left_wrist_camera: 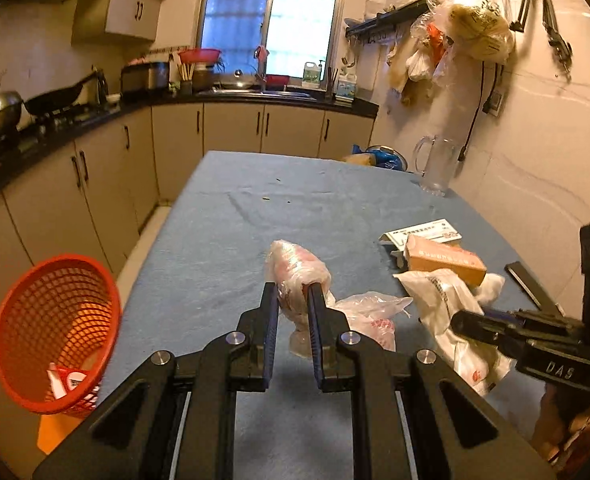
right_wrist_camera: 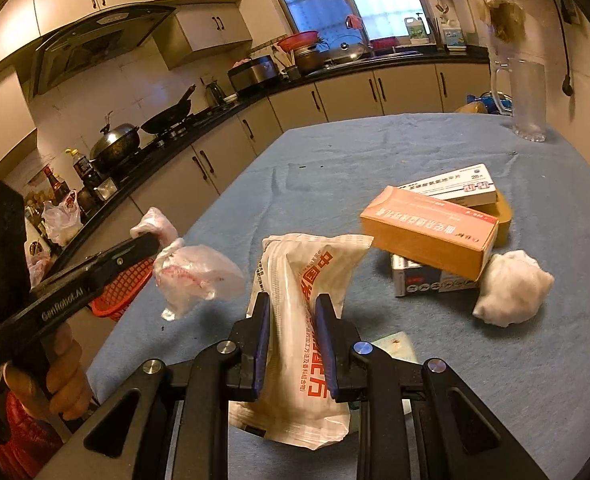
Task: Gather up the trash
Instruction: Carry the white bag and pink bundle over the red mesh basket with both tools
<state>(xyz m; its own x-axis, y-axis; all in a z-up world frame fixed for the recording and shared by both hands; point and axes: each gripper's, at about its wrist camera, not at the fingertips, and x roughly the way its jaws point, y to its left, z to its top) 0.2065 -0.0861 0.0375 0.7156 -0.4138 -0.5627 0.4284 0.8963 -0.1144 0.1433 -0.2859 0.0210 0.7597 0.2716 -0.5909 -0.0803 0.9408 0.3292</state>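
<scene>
The left gripper (left_wrist_camera: 292, 294) pinches a crinkled, translucent pink-tinted plastic bag (left_wrist_camera: 295, 270). The right gripper (right_wrist_camera: 293, 306) clamps a glossy white plastic pouch with red print (right_wrist_camera: 295, 276), seemingly lifted off the blue cloth-covered table (right_wrist_camera: 375, 152).

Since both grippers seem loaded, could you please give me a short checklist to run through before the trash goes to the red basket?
1. Left gripper closed on the crumpled plastic bag: ok, its fingers pinch the bag.
2. Right gripper closed on the white printed bag: ok.
3. Bags lifted off the table: crumpled one ok in the right wrist view; white one cannot tell.
4. Red basket open and reachable: ok, beside the table's left edge, mouth facing the left gripper.
5. Room left in the basket: ok, only a little trash lies inside.
6. Trash remaining: not ok, boxes and a white wad are on the table.
</scene>
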